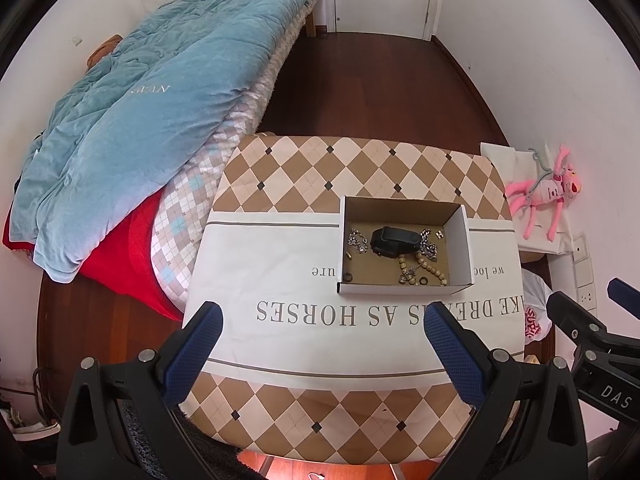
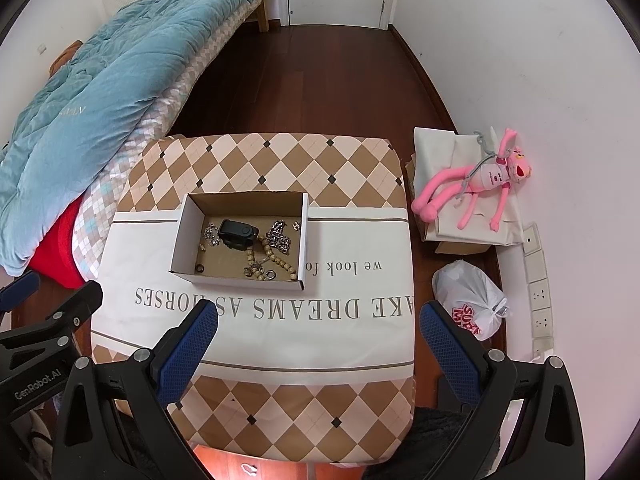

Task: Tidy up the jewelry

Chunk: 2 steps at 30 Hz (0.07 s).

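An open cardboard box point(image 1: 464, 240) point(image 2: 182, 236) sits on the cloth-covered table point(image 1: 280, 264) point(image 2: 360, 240). Inside lie a black watch point(image 1: 394, 241) point(image 2: 237, 233), silver chains point(image 1: 429, 247) point(image 2: 279, 237), a wooden bead bracelet point(image 1: 424, 268) point(image 2: 276, 262), rings and small pieces. My left gripper point(image 1: 322, 322) is open and empty, hovering over the near half of the table, short of the box. My right gripper point(image 2: 318, 322) is open and empty, also short of the box; its arm shows at the right edge of the left wrist view point(image 1: 592, 336).
A bed with a blue quilt point(image 1: 140, 100) point(image 2: 88, 100) and red cloth point(image 1: 128, 256) stands left of the table. A pink plush toy point(image 1: 548, 196) point(image 2: 476, 184) on white cloth and a white plastic bag point(image 2: 472, 300) lie on the floor at the right by the wall.
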Tool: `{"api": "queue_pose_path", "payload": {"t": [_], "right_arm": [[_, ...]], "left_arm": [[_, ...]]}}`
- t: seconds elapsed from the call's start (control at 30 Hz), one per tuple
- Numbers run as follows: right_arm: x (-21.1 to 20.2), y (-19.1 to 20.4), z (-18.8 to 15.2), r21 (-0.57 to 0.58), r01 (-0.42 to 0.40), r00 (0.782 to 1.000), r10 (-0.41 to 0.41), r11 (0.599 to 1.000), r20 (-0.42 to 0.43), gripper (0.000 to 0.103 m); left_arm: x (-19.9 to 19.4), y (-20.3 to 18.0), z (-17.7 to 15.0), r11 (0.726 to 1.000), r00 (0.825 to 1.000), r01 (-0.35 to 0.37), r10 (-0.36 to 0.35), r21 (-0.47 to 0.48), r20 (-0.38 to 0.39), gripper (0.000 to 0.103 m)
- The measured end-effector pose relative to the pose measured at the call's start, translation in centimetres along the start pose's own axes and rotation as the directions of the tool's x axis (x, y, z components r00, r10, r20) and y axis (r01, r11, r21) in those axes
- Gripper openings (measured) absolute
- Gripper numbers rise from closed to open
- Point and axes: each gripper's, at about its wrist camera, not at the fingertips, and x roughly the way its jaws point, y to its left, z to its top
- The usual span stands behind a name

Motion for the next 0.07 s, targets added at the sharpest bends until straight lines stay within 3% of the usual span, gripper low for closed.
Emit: {"api": "queue_pose_path", "payload": {"t": [0.07], "right_arm": [[0.03, 0.00, 0.04, 0.001, -0.002, 1.000, 0.002, 1.000, -0.001, 0.102]], "left_arm": [[-0.07, 0.01, 0.08, 1.000, 1.000, 0.003, -0.003, -0.002, -0.002, 0.103]]}}
